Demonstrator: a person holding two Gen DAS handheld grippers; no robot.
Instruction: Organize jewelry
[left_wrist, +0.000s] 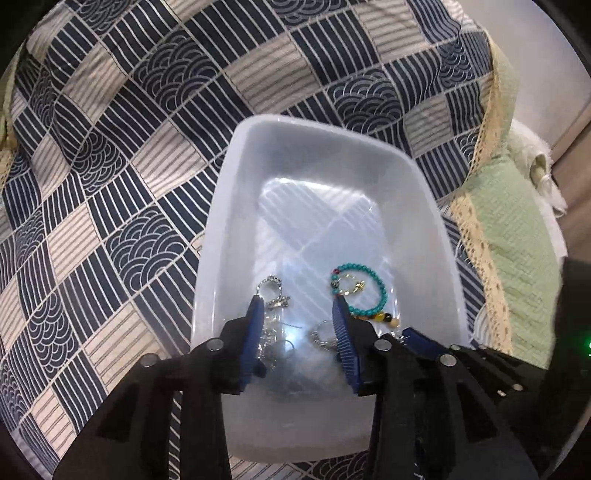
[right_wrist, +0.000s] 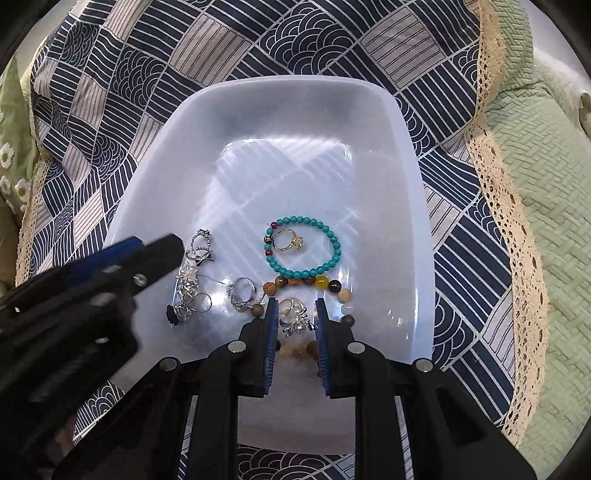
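My right gripper (right_wrist: 294, 317) hangs over the tray (right_wrist: 413, 206), jaws spread either side of a pearl brooch (right_wrist: 295, 318); whether the pads touch it, I can't tell. My left gripper (left_wrist: 299, 306) is released too, above silver rings (left_wrist: 271, 295). The turquoise bracelet (right_wrist: 325, 236) encircles a gold ring (right_wrist: 290, 240).

Both feeds bright, even light. I see striped glare patches on the tub (right_wrist: 413, 206) floor, hotspot near left gripper (left_wrist: 299, 306). Heavy fisheye bend and dark vignette at corners. Left gripper blurred in rt view; center sharp.
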